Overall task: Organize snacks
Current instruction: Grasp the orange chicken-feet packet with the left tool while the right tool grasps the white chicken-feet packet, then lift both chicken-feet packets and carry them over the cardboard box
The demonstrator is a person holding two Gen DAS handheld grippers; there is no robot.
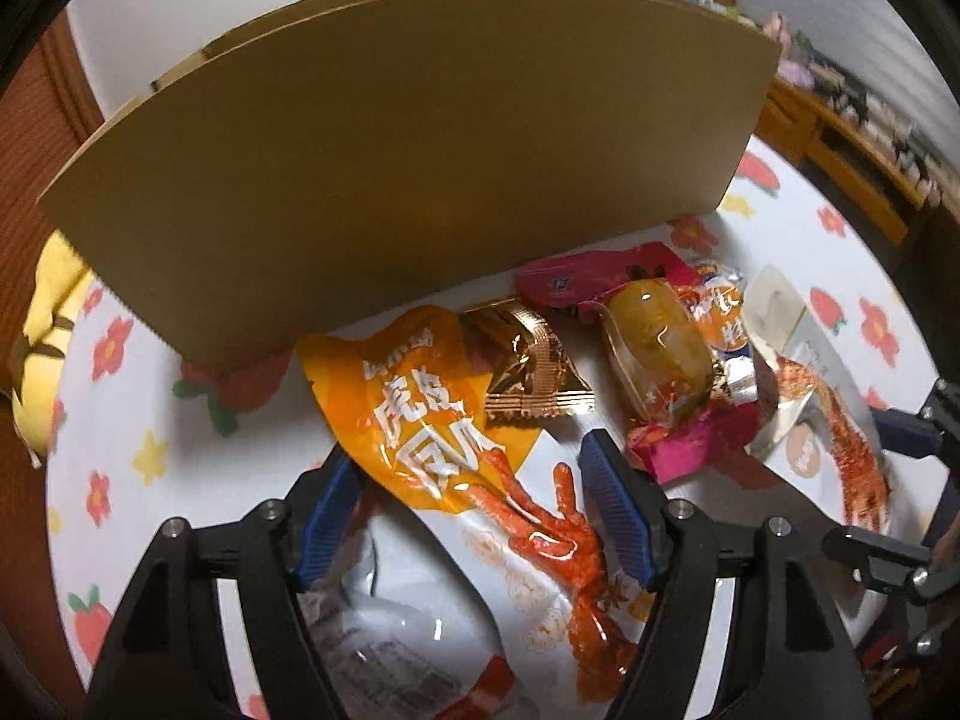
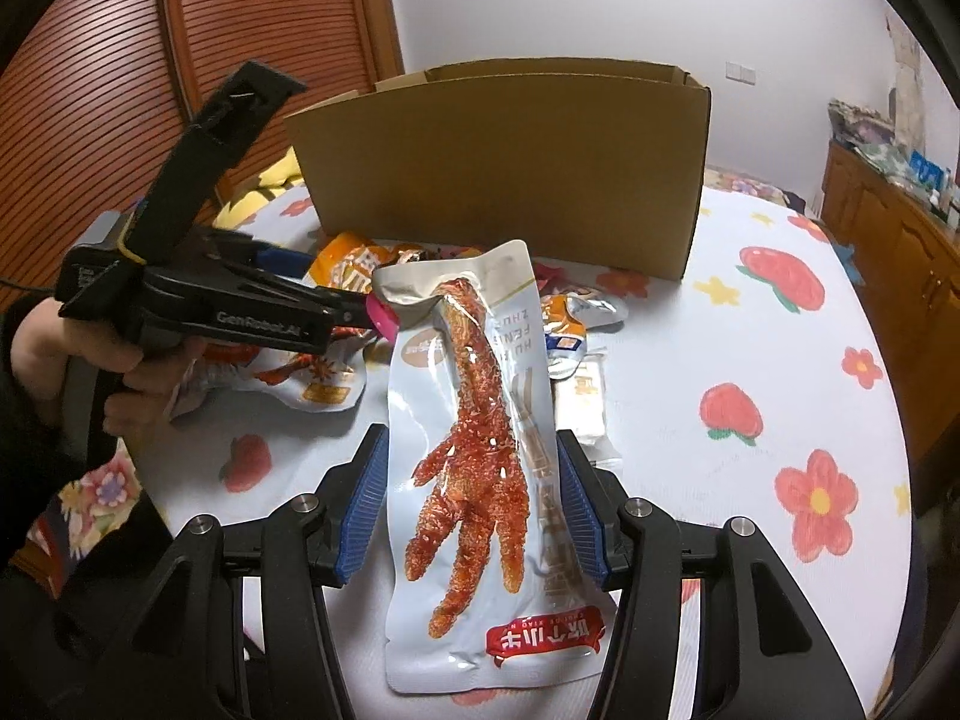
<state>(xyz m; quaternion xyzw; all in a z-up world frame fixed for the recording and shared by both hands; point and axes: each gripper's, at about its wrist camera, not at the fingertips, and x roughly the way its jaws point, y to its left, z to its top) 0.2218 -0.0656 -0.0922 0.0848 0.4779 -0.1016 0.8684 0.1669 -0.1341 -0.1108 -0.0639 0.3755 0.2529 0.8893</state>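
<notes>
My right gripper (image 2: 471, 492) is shut on a pale blue chicken-foot snack pack (image 2: 480, 432) and holds it upright above the table. That pack also shows at the right of the left wrist view (image 1: 822, 420). My left gripper (image 1: 474, 480) is open, its blue pads on either side of an orange chicken-foot pack (image 1: 432, 414) lying on the table. In the right wrist view the left gripper (image 2: 360, 312) sits left of the pile. Behind the snacks stands an open cardboard box (image 1: 390, 180), also in the right wrist view (image 2: 510, 168).
Between the packs lie a gold wrapper (image 1: 528, 372), a clear jelly cup (image 1: 654, 354), pink packs (image 1: 600, 282) and an orange-silver sachet (image 2: 570, 324). A white pack (image 2: 579, 402) lies right of my right gripper. The flower-print tablecloth (image 2: 780, 360) covers the round table. A yellow cloth (image 1: 48, 330) lies at the left edge.
</notes>
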